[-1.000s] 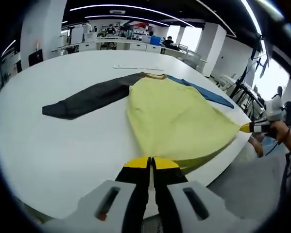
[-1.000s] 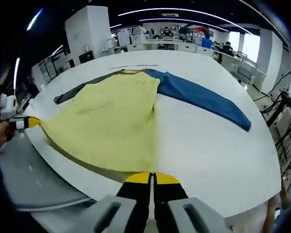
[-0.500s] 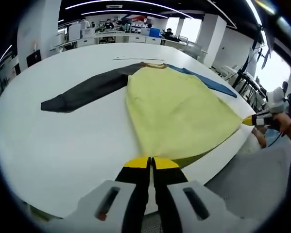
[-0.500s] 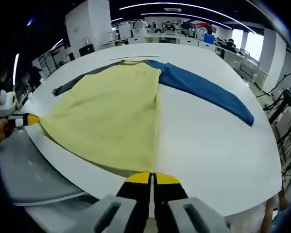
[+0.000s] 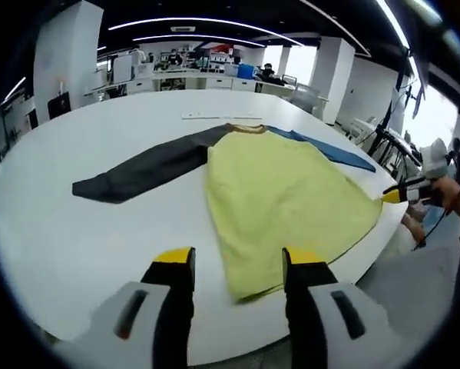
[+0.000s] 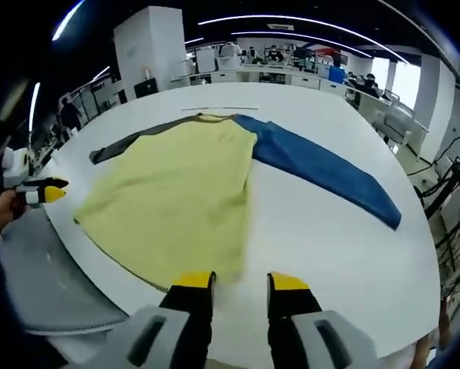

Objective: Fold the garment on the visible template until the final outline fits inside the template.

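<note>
Left gripper (image 5: pixel 237 265): jaws wide, holding nothing | Right gripper (image 6: pixel 241 283): jaws wide, holding nothing | Yellow garment (image 5: pixel 279 192) with grey sleeve (image 5: pixel 141 165) and blue sleeve (image 6: pixel 322 169): spread flat on white table (image 5: pixel 76 231)

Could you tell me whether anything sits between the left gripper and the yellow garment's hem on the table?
Nothing visible does. The left gripper is open, its jaws straddling the near hem corner of the garment, which lies flat on the white table. Only bare tabletop surrounds the corner.
</note>
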The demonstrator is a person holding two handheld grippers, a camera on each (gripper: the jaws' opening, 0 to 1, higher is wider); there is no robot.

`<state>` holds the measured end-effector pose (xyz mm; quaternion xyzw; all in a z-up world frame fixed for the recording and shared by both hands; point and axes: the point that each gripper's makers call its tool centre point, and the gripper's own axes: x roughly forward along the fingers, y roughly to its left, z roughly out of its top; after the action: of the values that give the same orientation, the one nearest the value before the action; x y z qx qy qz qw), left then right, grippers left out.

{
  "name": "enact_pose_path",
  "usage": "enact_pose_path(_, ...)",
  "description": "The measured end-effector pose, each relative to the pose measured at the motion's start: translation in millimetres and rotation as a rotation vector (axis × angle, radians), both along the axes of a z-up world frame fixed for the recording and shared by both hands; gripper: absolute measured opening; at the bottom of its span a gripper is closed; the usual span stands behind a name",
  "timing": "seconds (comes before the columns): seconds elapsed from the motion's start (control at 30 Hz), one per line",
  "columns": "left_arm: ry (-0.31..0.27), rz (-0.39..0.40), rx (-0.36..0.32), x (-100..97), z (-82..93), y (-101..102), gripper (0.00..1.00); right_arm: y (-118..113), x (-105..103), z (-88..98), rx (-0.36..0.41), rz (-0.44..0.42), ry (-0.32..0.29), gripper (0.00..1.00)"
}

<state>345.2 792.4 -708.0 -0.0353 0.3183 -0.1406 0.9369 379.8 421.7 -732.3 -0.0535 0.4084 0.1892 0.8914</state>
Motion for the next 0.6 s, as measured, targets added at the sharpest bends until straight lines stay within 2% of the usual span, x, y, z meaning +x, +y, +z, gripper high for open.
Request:
enact_pose_path(0.13,-0.017,-0.002,-0.006,2.0,3.2,1,0.57,2,12,13.3,-0.006,0.052,-0.022,0.33)
enact_pose_path(0.2,-0.026,-0.001,-0.011,2.3,6.1,0,0.62,1,20,18.7,-0.004,0.063,-0.03,0.34)
enact_pose_path(0.3,-0.037,-0.002,-0.015,2.9,10.2,-1,0.69,1,35,26.9,0.052,0.058,-0.04,0.36)
enact_pose_path(0.37,-0.047,-0.001,-0.013,3.5,12.9,-2,0.75,-2,48,30.4,0.041,0.065,-0.059,0.35)
enact_pose_path(0.47,-0.059,0.001,-0.007,4.3,16.4,-2,0.81,-5,68,28.3,0.001,0.09,-0.077,0.35)
enact_pose_path(0.53,-0.067,0.0,-0.002,4.6,18.7,-2,0.84,-3,80,27.6,0.025,0.09,-0.068,0.35)
enact_pose_path(0.6,-0.075,0.001,0.003,5.0,21.5,-2,0.86,1,96,29.4,0.045,0.1,-0.101,0.33)
